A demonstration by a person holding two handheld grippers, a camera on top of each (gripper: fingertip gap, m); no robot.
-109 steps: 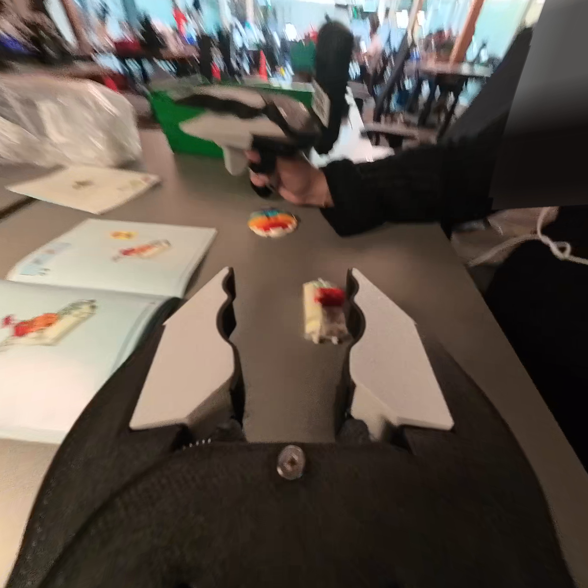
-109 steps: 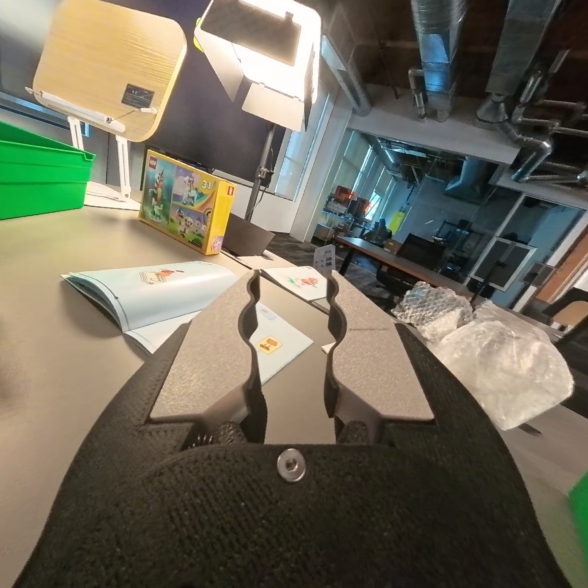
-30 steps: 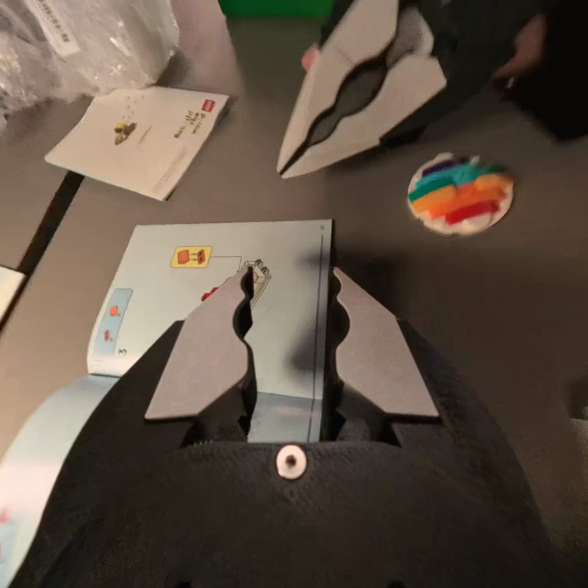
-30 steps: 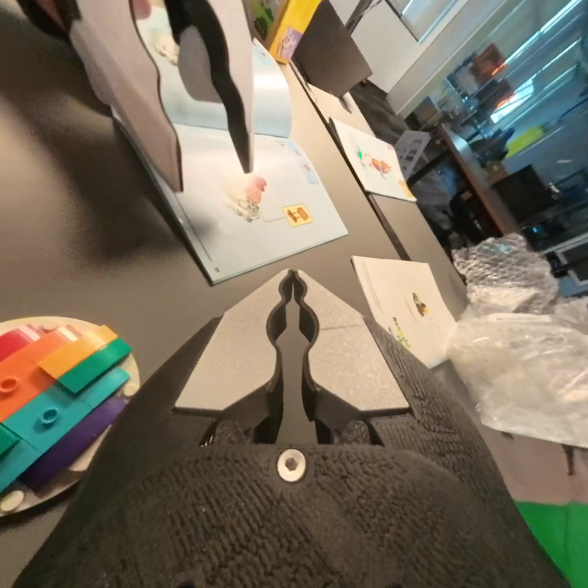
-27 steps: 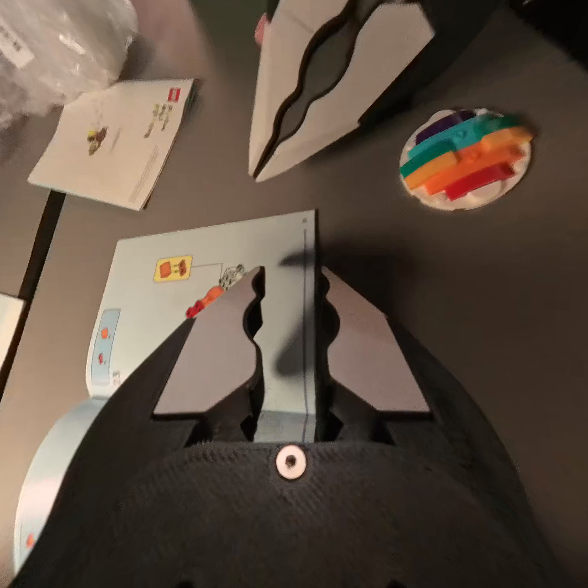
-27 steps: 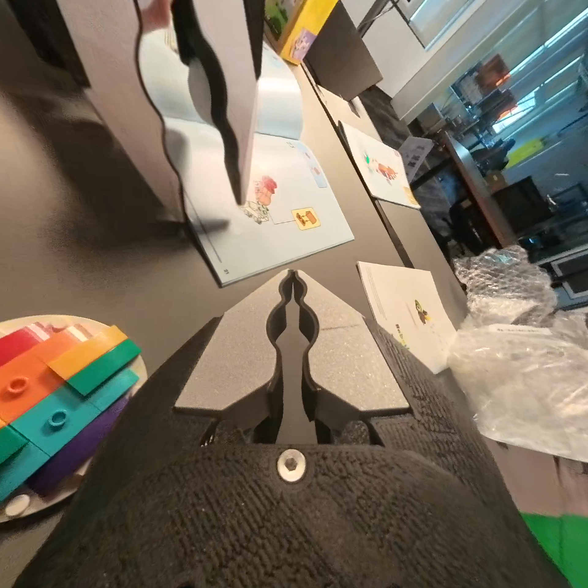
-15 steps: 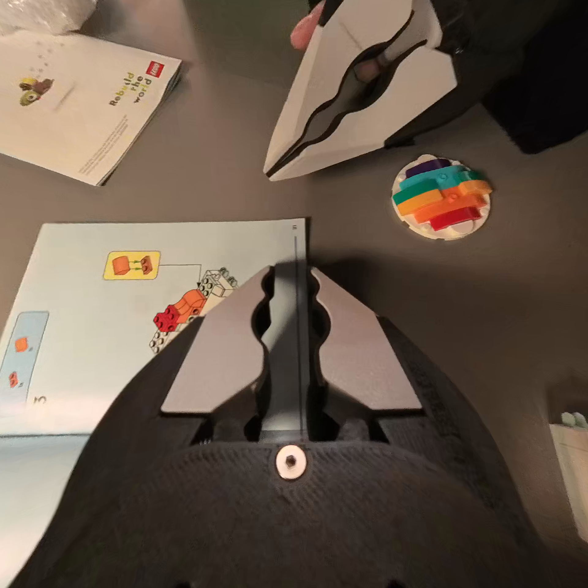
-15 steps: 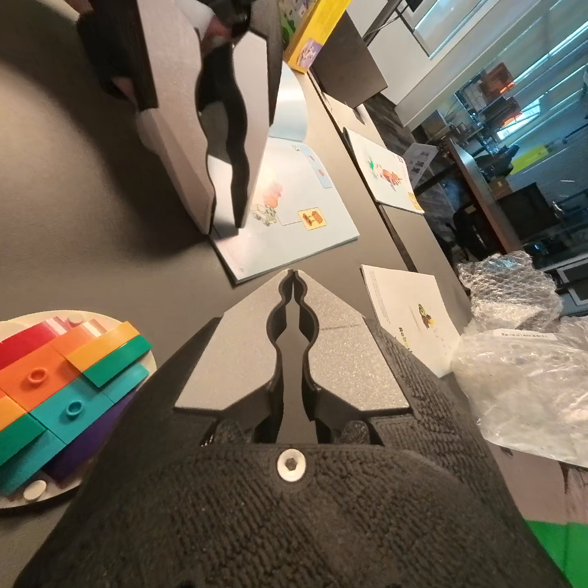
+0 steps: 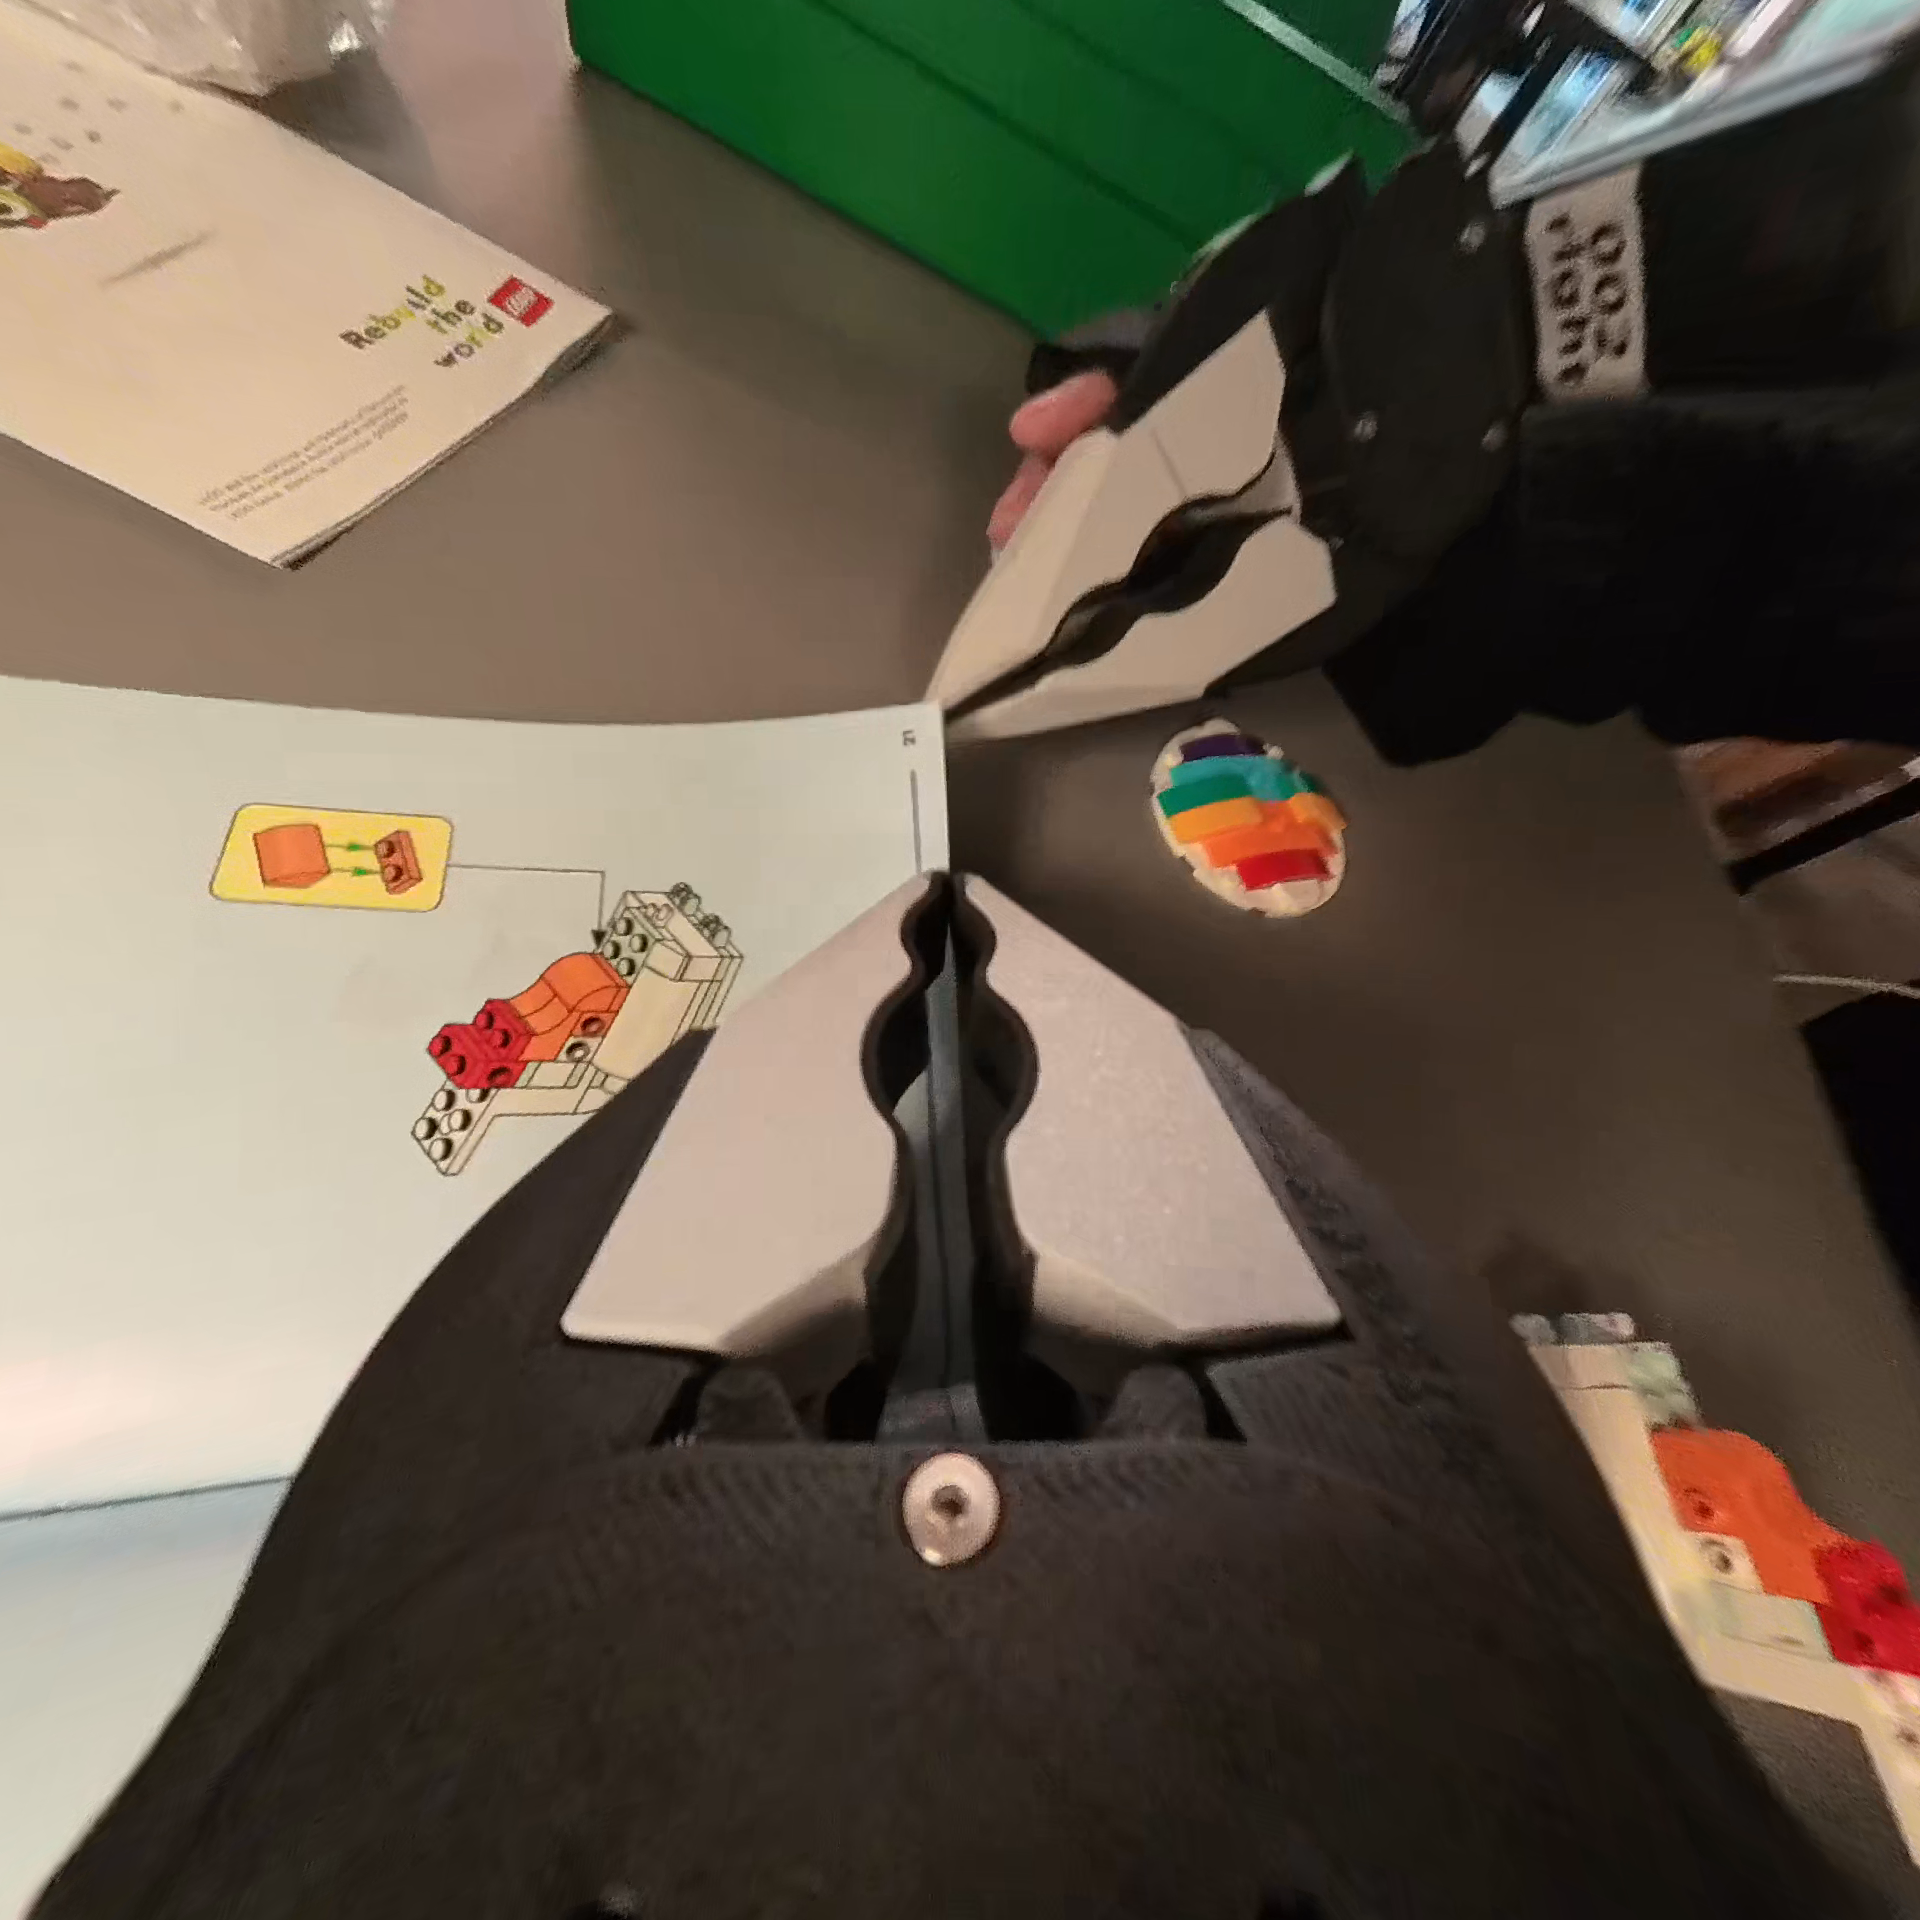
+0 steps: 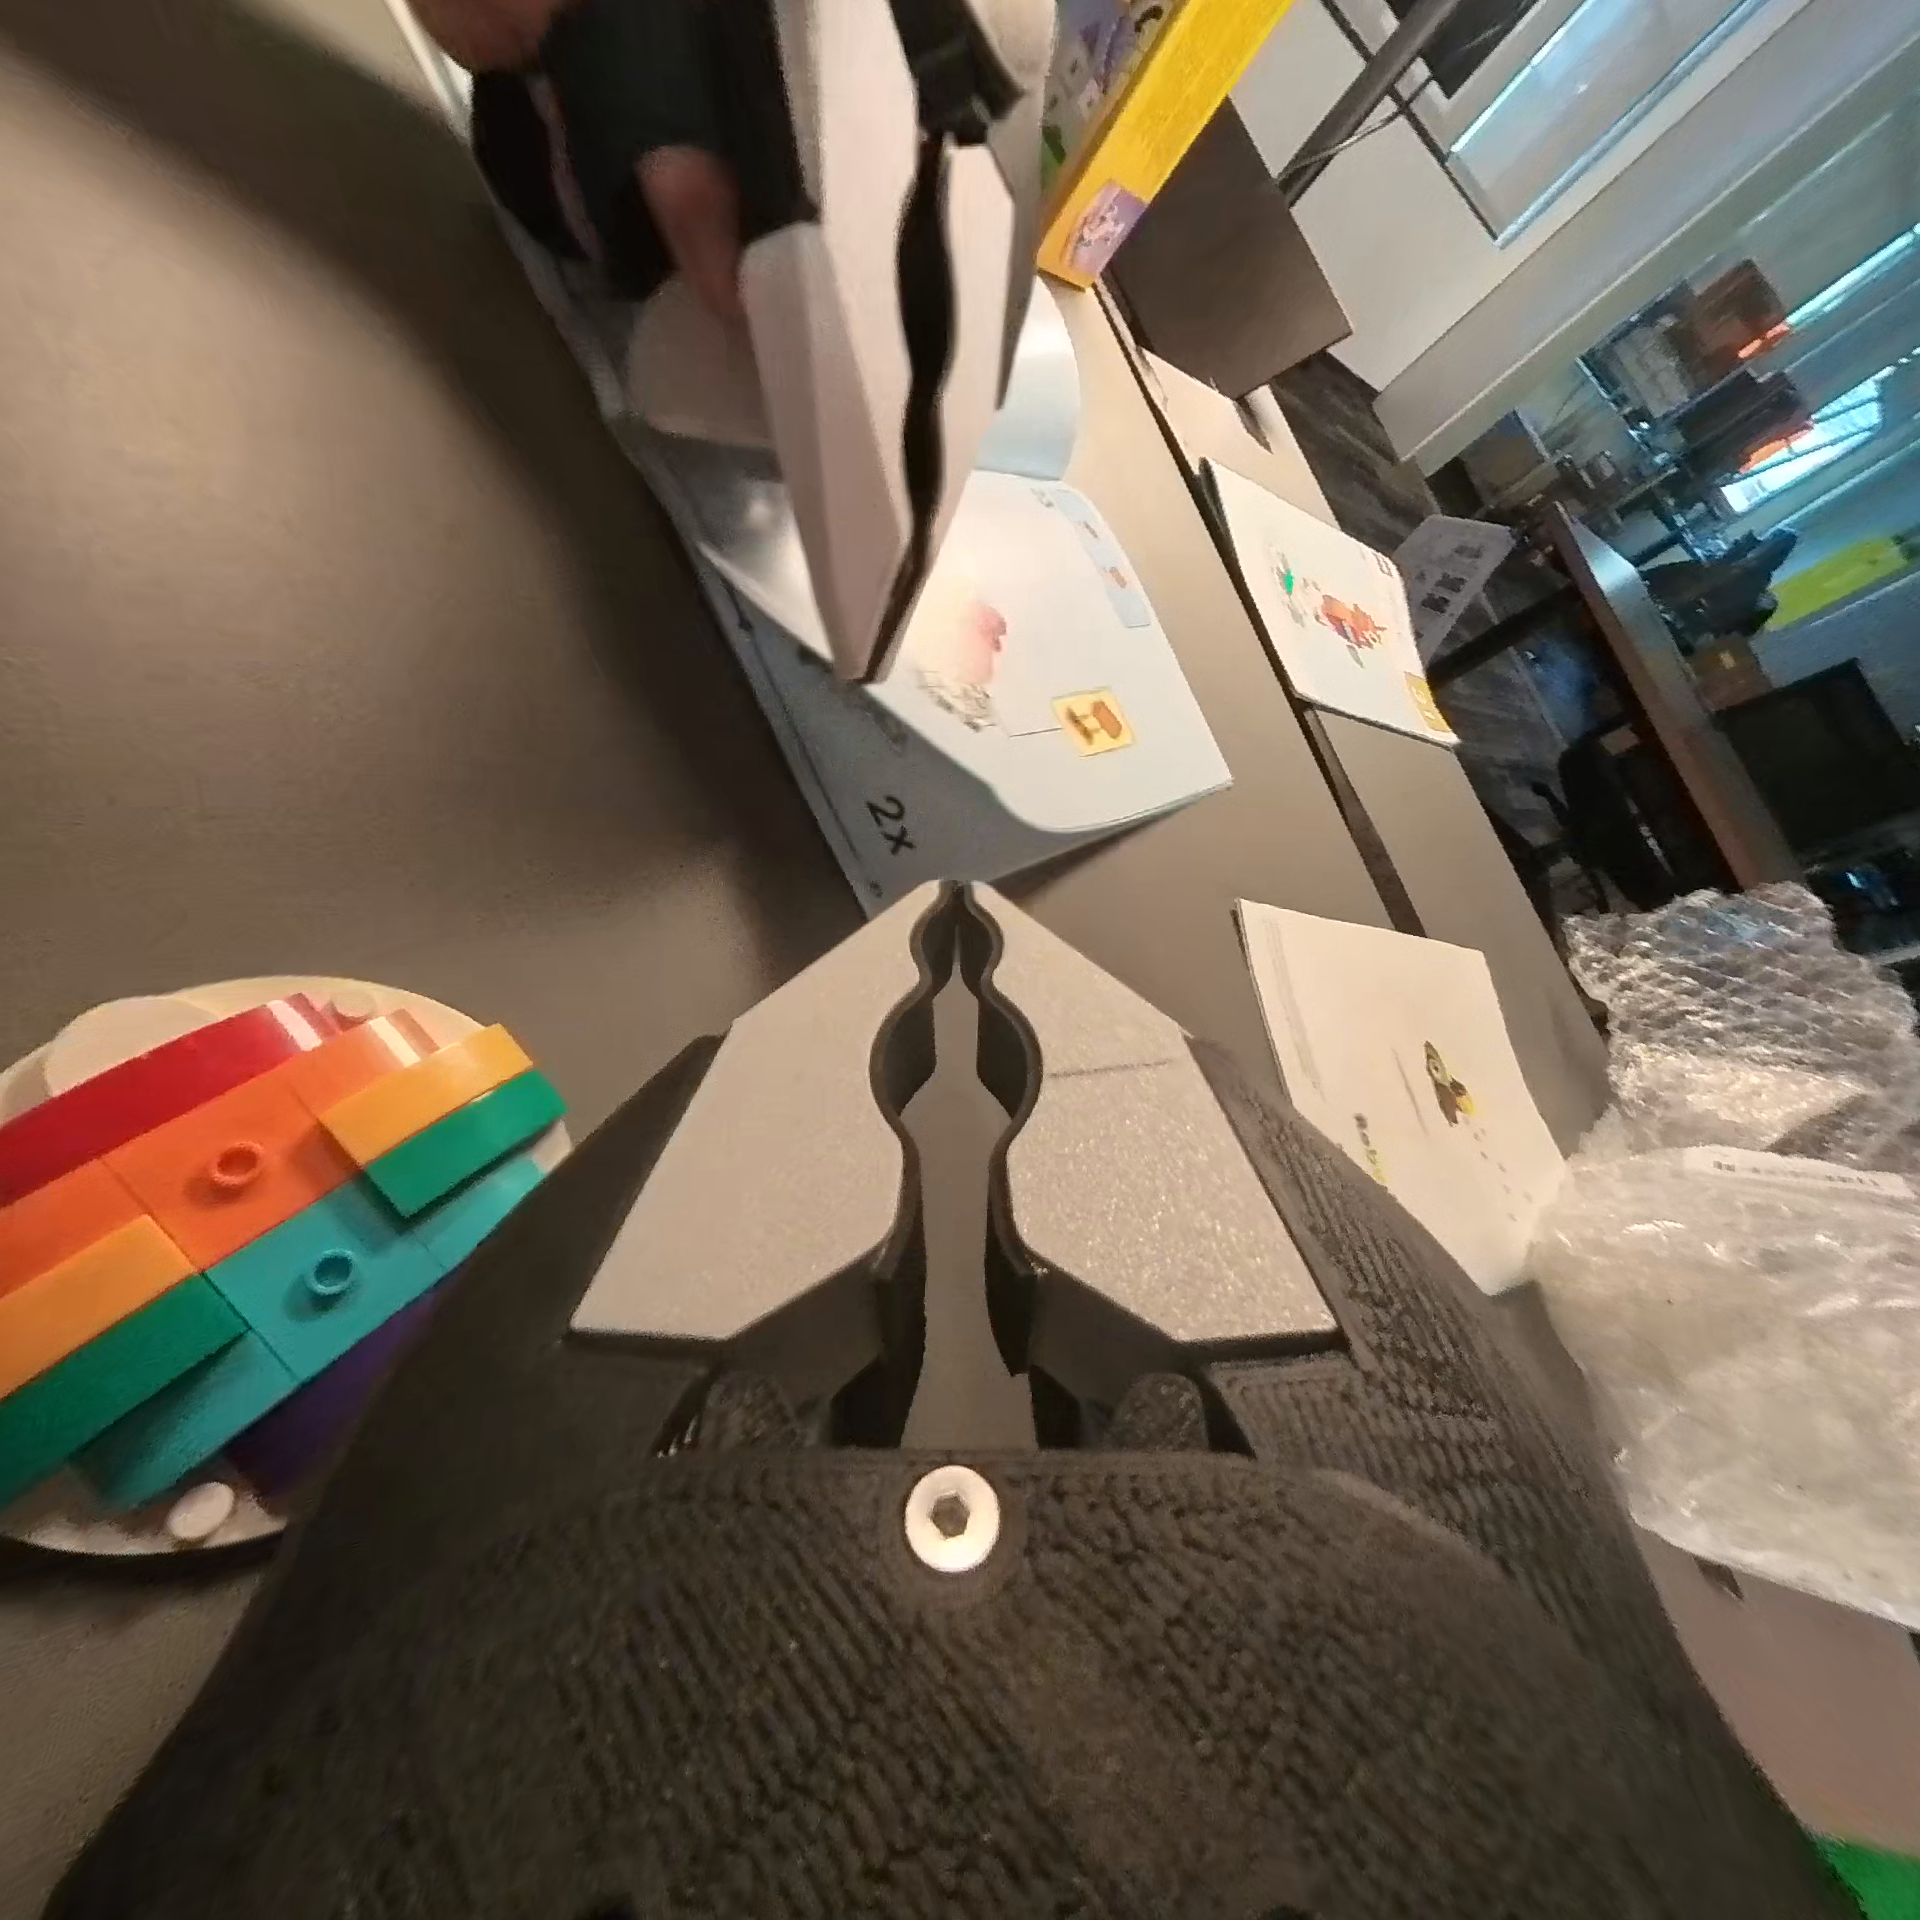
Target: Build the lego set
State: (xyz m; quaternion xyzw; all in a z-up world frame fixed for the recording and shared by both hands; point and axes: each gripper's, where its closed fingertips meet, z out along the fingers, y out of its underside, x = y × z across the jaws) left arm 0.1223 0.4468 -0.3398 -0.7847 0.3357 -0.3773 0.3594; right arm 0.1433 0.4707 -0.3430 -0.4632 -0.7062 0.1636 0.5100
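Rainbow-striped disc (image 9: 1250,823) on white base, pale-blue instruction page (image 9: 416,935), green bin (image 9: 987,135), yellow box (image 10: 1153,114), grey fingers (image 9: 769,1132)

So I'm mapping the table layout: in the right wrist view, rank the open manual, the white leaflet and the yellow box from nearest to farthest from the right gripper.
1. Open manual, just ahead of the right gripper.
2. White leaflet, to the right, only slightly farther.
3. Yellow box, far end.

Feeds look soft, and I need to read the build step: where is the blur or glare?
Left wrist view: instruction page reads sharply, though the white-orange-red brick assembly at the edge smears. Right wrist view: rainbow disc is crisp, the left claw overhead is motion-blurred, and the windows are blown out.
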